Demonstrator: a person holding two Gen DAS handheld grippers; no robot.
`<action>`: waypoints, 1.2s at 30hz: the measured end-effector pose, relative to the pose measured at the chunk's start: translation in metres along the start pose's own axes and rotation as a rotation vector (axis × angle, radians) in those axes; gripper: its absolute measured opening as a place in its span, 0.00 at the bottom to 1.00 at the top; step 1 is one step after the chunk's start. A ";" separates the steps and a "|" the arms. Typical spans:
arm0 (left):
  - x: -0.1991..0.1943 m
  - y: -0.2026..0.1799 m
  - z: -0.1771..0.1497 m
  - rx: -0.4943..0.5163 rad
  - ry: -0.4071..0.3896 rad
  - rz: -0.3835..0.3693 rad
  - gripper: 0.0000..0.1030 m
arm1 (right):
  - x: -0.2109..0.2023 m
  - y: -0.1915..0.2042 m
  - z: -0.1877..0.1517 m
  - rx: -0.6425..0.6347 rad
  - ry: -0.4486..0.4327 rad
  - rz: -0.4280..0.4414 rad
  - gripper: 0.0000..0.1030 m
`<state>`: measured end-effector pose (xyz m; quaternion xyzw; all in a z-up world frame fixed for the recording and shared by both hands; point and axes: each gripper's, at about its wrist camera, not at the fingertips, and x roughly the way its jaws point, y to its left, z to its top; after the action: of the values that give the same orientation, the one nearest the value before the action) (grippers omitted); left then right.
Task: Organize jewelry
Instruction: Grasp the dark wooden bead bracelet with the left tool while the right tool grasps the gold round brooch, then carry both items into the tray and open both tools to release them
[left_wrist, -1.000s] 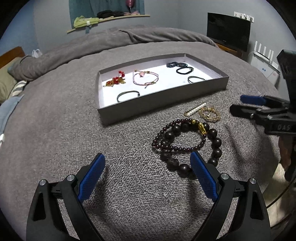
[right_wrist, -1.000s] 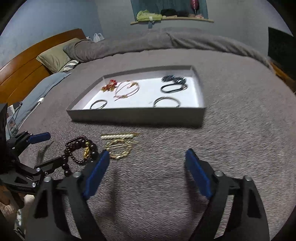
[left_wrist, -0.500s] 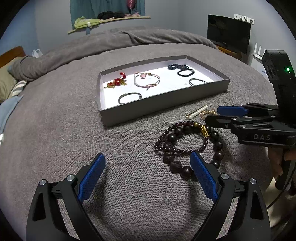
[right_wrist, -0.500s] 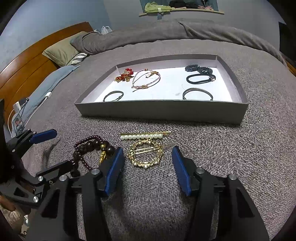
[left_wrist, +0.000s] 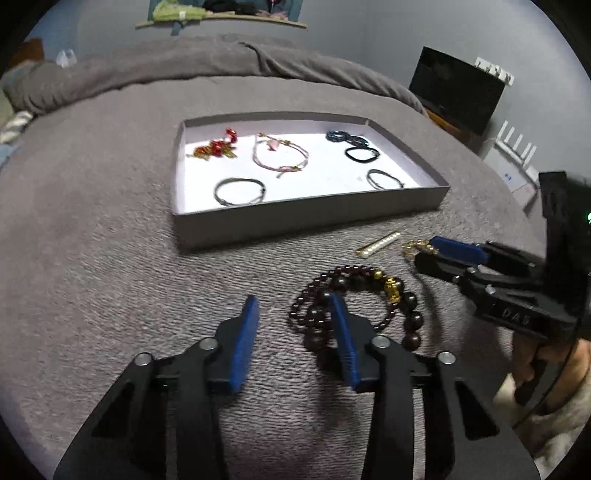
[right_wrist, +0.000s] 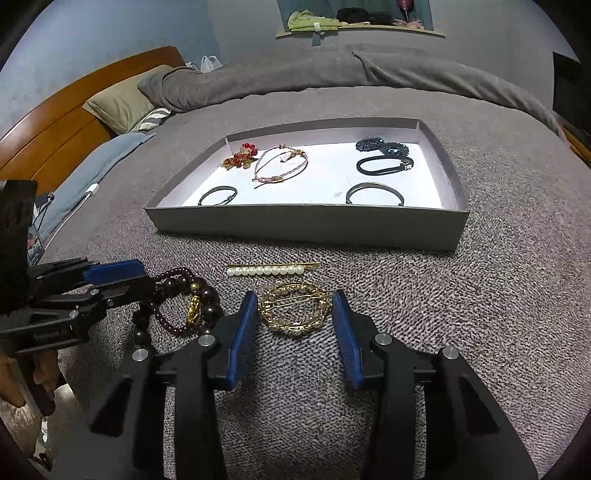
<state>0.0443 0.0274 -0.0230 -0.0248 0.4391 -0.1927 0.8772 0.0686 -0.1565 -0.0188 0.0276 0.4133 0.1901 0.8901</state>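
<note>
On the grey bedcover lie two dark beaded bracelets (left_wrist: 369, 291) (right_wrist: 184, 295), a pearl hair pin (left_wrist: 378, 245) (right_wrist: 266, 270) and a round gold hair clip (right_wrist: 295, 310). My left gripper (left_wrist: 292, 306) (right_wrist: 146, 277) is closing. Its right finger lies over the bracelets, and only their left edge sits between the jaws. My right gripper (right_wrist: 294, 299) (left_wrist: 424, 251) is closing around the gold clip, with the pads just clear of it. Behind them, the grey tray (left_wrist: 306, 218) (right_wrist: 306, 225) holds several bracelets and hair ties.
A folded grey duvet (right_wrist: 332, 70) lies across the far end of the bed. A pillow (right_wrist: 122, 107) and wooden headboard (right_wrist: 55, 129) are at the left. A dark screen (left_wrist: 456, 88) and a white router (left_wrist: 517, 155) stand at the right.
Both pairs of jaws have narrowed. The right gripper came down around the gold clip. The left gripper turned, so its right finger now lies over the beaded bracelets.
</note>
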 end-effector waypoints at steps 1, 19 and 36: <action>0.002 0.000 0.000 -0.004 0.009 -0.008 0.33 | 0.000 0.000 0.000 0.000 0.000 0.000 0.41; -0.019 -0.015 0.006 0.052 -0.067 -0.012 0.06 | -0.010 0.003 0.003 -0.017 -0.027 -0.011 0.41; -0.074 -0.030 0.041 0.140 -0.224 0.020 0.06 | -0.039 0.000 0.030 -0.055 -0.125 -0.035 0.41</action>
<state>0.0267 0.0211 0.0643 0.0196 0.3239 -0.2102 0.9223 0.0681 -0.1678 0.0295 0.0077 0.3520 0.1837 0.9178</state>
